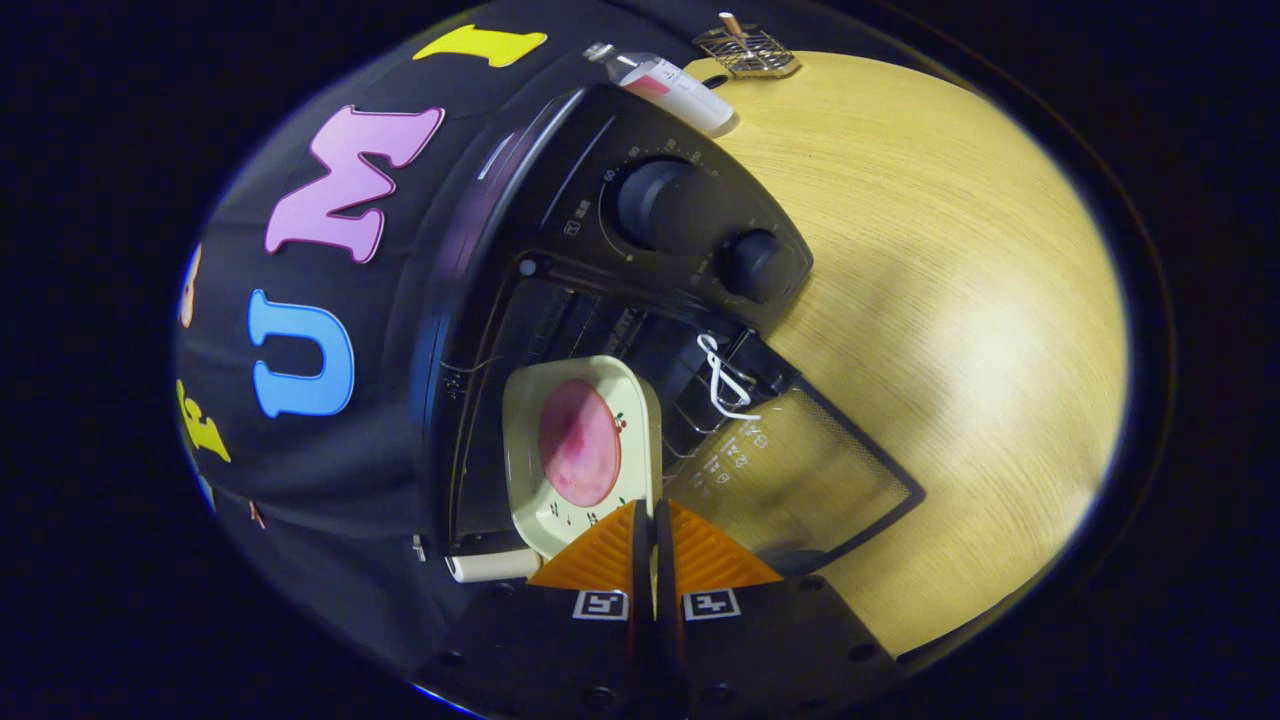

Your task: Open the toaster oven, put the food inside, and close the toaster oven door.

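The black toaster oven stands on the wooden table with its glass door folded down and open. A cream square plate carrying a round pink slice of food sits partly inside the oven's opening. My gripper is shut on the plate's near rim, with both orange fingers pressed together on it. Two dark knobs, a large one and a smaller one, sit on the control panel beside the opening.
A white wire loop hangs at the door's hinge corner. A white bottle with a pink label lies behind the oven, next to a small wire stand. Bare tabletop stretches beyond the open door.
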Demonstrator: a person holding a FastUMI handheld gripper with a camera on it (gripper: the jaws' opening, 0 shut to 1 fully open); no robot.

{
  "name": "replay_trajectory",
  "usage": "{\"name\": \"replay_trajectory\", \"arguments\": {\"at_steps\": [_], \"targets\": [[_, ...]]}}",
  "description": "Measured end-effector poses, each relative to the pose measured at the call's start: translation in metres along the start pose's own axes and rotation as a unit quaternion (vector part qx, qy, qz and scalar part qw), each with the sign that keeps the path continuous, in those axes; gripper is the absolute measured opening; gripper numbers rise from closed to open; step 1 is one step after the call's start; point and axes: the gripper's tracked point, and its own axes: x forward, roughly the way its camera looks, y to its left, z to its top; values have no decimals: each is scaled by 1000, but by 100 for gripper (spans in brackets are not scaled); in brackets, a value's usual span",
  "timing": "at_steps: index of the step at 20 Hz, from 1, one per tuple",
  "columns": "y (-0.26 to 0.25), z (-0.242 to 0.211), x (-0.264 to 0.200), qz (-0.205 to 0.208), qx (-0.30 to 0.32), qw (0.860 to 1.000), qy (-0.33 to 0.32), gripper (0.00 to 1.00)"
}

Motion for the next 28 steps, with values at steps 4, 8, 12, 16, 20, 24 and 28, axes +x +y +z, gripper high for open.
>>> {"name": "replay_trajectory", "arguments": {"at_steps": [4,8,12,16,20,24,28], "targets": [[14,-6,16,-6,35,999,-15,5],[15,-5,25,-24,67,997,-39,7],[20,-3,24,-19,97,994,-56,10],[31,-2,23,4,105,993,-56,14],[40,-9,24,26,114,992,-55,22],[39,-11,10,42,107,991,-64,39],[26,-29,-11,45,83,995,-38,76]]}}
